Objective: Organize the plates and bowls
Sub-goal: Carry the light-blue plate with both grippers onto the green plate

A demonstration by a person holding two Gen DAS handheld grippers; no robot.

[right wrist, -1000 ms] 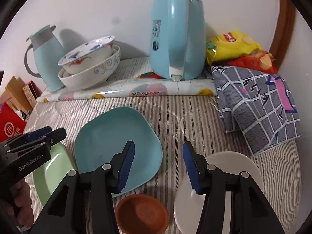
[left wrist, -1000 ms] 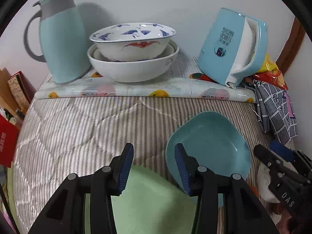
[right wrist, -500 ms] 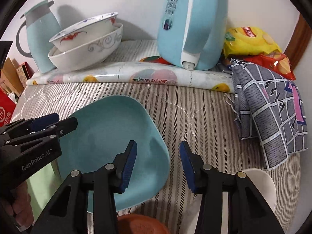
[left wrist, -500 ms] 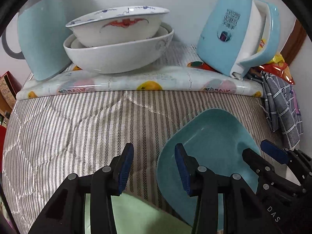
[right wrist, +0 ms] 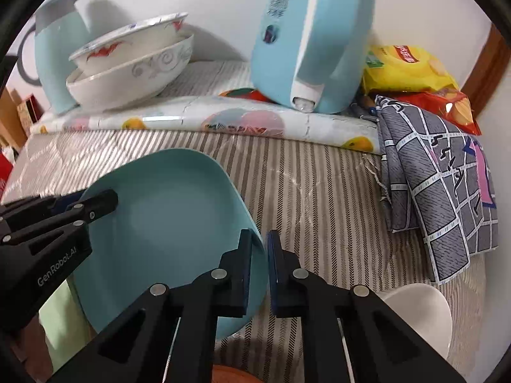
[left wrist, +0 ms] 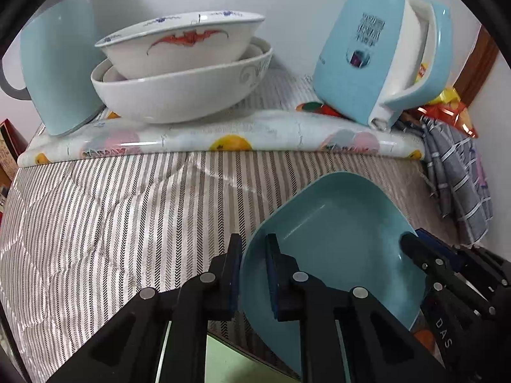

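Note:
A teal square plate (left wrist: 338,233) (right wrist: 172,223) is held tilted above the striped cloth by both grippers. My left gripper (left wrist: 254,274) is shut on its left rim. My right gripper (right wrist: 258,271) is shut on its right rim. A light green plate (left wrist: 230,364) (right wrist: 60,319) lies under the left gripper. A white plate (right wrist: 421,312) lies at the lower right. A small brown dish (right wrist: 233,375) shows at the bottom edge. Stacked white bowls (left wrist: 182,76) (right wrist: 127,63) sit on the raised mat at the back.
A teal thermos jug (left wrist: 57,73) stands left of the bowls and a teal kettle (left wrist: 383,54) (right wrist: 313,35) right of them. A grey checked cloth (right wrist: 440,178) and snack bags (right wrist: 412,70) lie at the right. A wall closes the back.
Both grippers moved forward and closed on opposite rims of the teal plate. The plate now tilts up off the cloth.

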